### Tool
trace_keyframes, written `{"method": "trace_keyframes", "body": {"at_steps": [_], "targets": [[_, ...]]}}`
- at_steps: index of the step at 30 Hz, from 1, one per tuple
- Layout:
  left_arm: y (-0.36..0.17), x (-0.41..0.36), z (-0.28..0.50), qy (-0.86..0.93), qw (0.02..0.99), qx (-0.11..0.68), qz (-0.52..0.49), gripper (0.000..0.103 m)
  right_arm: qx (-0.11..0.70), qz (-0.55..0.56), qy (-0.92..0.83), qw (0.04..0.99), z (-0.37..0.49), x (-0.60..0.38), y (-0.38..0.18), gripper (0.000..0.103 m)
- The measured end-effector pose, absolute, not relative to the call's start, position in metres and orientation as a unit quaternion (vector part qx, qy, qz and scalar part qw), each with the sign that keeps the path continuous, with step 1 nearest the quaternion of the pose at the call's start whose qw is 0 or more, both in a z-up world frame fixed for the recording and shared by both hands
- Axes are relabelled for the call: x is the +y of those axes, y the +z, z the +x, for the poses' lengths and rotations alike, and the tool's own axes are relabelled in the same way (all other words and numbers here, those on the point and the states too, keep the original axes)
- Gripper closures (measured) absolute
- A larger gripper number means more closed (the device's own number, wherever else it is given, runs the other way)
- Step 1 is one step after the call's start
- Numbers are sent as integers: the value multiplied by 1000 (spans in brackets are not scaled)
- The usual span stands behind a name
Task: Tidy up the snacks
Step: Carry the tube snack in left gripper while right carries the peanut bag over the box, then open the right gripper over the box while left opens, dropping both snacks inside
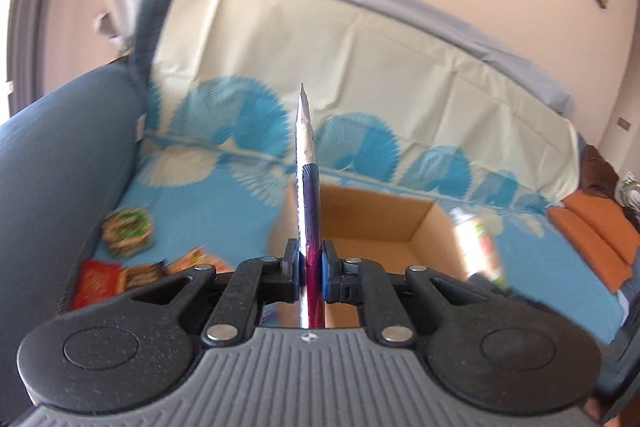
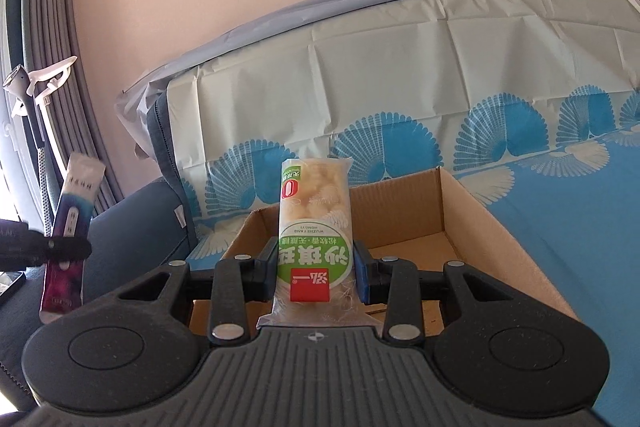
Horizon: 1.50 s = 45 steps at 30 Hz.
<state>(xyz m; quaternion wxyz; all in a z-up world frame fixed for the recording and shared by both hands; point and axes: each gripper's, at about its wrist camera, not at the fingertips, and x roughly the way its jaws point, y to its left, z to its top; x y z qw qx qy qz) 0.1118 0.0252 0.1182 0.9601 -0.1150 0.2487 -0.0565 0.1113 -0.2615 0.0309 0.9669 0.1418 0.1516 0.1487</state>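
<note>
My left gripper (image 1: 310, 273) is shut on a flat purple and silver snack packet (image 1: 306, 179), seen edge-on and standing upright above the open cardboard box (image 1: 384, 215). In the right wrist view that same purple packet (image 2: 74, 223) shows at the far left, held by the left gripper (image 2: 60, 249). My right gripper (image 2: 316, 275) is shut on a green and white snack pack (image 2: 316, 211), upright in front of the cardboard box (image 2: 460, 211). The green and white pack (image 1: 478, 243) appears blurred at the box's right in the left wrist view.
Loose snacks lie on the blue cloth at left: a round green packet (image 1: 128, 231), a red packet (image 1: 96, 283) and brown ones (image 1: 144, 273). A dark blue sofa arm (image 1: 60, 163) rises at left. Orange cushions (image 1: 592, 235) sit at right.
</note>
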Motion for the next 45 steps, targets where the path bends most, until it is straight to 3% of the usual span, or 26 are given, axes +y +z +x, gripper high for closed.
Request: {"method": "trace_keyframes", "body": {"at_steps": [10,19,22,24,26,28,33,38,42,45], "targets": [[134,-59,152,-100,958,248,-104,93,145,155,123,969,110,-267,29,65],[129,-77,167,-105,957,259,-80,93,146,157,113,970,110,-268,29,67],[127,-78,170,-107,955,267,-78,91,148,154,110,971,110,-267,29,64],[126,-77,170,-114,952,270,-82,82,148,154,104,971,109,-267,29,53],[124,-77,166,-113,953,269,-79,57,149,155,100,971,109,-269,29,52],[122,-74,161,-111,955,263,-75,54,154,158,98,970,111,-269,28,52],[111,-61,137,-108,965,229,-62,56,159,140,89,973,111,-263,27,52],[97,-30,110,-111,970,211,-46,79,158,127,92,975,109,-258,27,52],[86,8,94,-124,969,210,-38,83,160,131,94,974,109,-258,26,52],[73,31,75,-128,972,197,24,84,162,129,95,974,107,-256,26,50]]}}
